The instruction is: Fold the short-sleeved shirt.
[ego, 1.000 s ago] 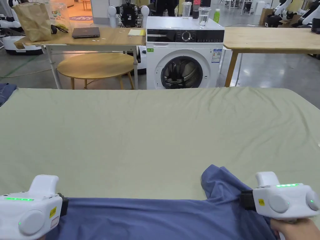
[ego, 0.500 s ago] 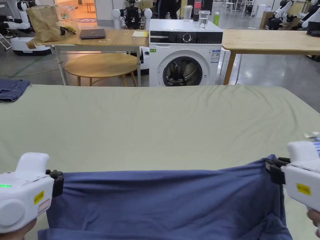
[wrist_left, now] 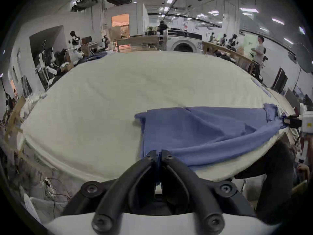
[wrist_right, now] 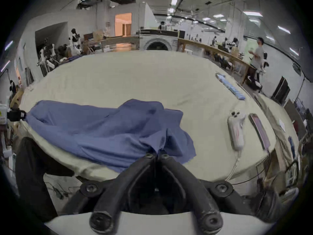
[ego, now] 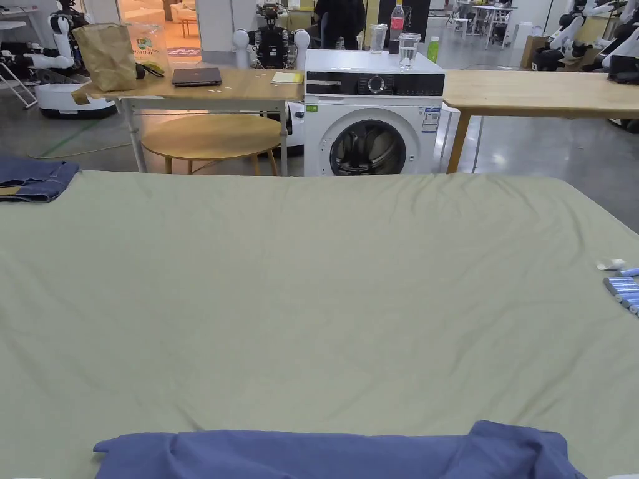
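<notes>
Blue shirt (ego: 337, 452) lies wrinkly, spread wide along near edge of green bed (ego: 312, 280), hem pulled off edge.

From head height we look forward across the green-covered bench (ego: 312, 280) toward the washing machine (ego: 373, 121). Our 2 gripper cameras sit low at the near edge, each just behind its own jaws, facing the same way — all 3 views share the blue shirt (ego: 337, 454) and bench top.
</notes>
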